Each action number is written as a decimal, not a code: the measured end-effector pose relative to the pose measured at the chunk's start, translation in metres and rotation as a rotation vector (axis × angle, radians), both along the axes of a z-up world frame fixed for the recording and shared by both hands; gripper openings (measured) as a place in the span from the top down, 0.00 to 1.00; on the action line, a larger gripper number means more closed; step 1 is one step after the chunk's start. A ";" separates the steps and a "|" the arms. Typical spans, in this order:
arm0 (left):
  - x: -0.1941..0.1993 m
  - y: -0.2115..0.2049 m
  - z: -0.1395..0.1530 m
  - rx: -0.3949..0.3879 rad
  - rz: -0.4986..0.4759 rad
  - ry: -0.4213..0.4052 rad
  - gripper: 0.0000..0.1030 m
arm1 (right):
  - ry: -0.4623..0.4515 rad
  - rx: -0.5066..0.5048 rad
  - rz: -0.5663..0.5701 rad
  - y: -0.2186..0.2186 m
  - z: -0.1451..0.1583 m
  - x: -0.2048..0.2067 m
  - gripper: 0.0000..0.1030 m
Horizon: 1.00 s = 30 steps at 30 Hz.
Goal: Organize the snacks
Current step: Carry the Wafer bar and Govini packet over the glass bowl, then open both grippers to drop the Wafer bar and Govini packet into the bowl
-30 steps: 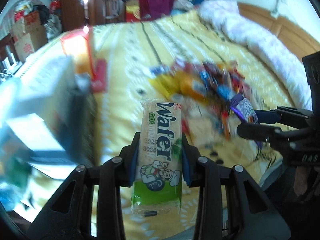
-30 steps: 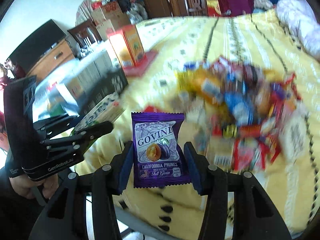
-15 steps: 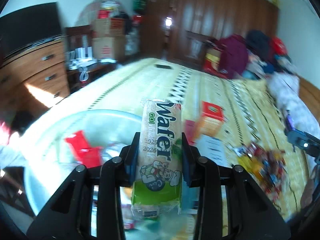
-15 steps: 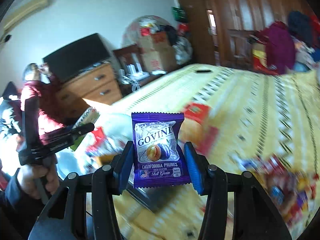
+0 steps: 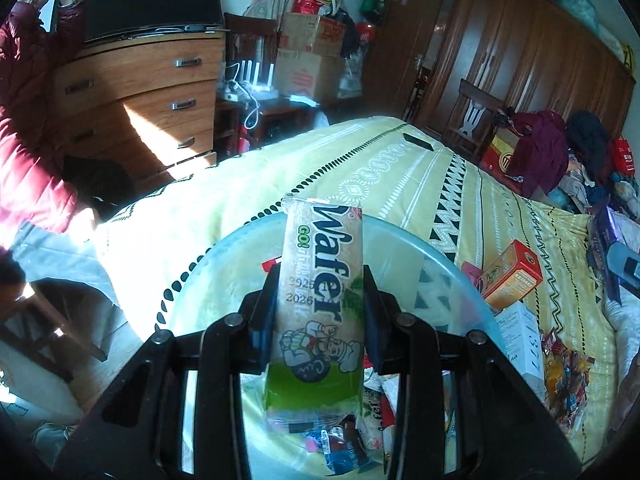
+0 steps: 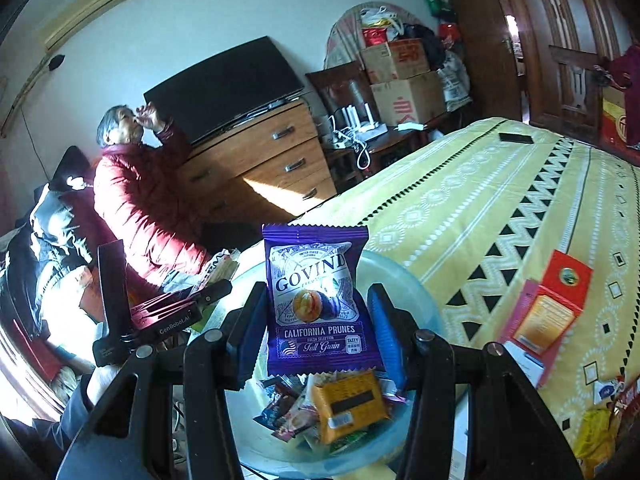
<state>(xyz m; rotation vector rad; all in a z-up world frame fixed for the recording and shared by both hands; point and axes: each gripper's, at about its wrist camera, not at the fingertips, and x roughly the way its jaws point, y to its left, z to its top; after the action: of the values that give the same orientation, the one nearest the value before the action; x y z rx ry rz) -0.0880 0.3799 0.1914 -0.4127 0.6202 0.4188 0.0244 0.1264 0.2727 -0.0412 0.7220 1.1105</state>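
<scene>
My left gripper (image 5: 320, 308) is shut on a green and tan wafer pack (image 5: 320, 280) and holds it over a pale blue plastic bowl (image 5: 224, 256). My right gripper (image 6: 318, 320) is shut on a purple California prunes packet (image 6: 320, 300) above the same bowl (image 6: 400, 276). Several snack packets (image 6: 340, 404) lie in the bowl. The left gripper (image 6: 160, 316) with its wafer pack also shows at the left of the right wrist view. A pile of loose snacks (image 5: 564, 372) lies on the yellow bedspread (image 5: 400, 164) at the right.
An orange-red box (image 5: 512, 276) and a white box (image 5: 520, 336) stand beside the bowl. A seated person in a red jacket (image 6: 136, 196) is beside the bed. A wooden dresser (image 6: 256, 156) with a TV, cardboard boxes (image 6: 404, 80) and a wardrobe (image 5: 520, 52) stand behind.
Both grippers have swung left from the snack pile to above the blue bowl, each still holding its packet. The views have steadied over the bowl.
</scene>
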 end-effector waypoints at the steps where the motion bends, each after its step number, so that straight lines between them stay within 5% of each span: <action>1: -0.002 0.001 0.000 -0.002 -0.001 0.001 0.65 | 0.004 -0.006 0.005 0.005 -0.004 0.000 0.48; 16: -0.004 0.017 -0.011 -0.014 -0.006 0.042 0.64 | 0.039 -0.064 0.044 0.035 -0.030 -0.007 0.46; 23: 0.000 0.014 -0.012 0.010 0.000 0.036 0.31 | 0.067 -0.063 0.037 0.031 -0.037 -0.002 0.37; 26: -0.002 0.012 -0.016 0.014 0.001 0.035 0.25 | 0.057 -0.056 0.024 0.021 -0.039 -0.002 0.35; 30: -0.013 -0.002 -0.020 -0.008 -0.041 -0.019 0.25 | -0.008 -0.086 -0.091 -0.023 -0.055 0.002 0.18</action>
<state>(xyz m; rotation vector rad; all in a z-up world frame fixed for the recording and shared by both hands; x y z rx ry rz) -0.1010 0.3774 0.1718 -0.4105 0.6113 0.3731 0.0267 0.1032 0.2174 -0.0850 0.7573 0.9916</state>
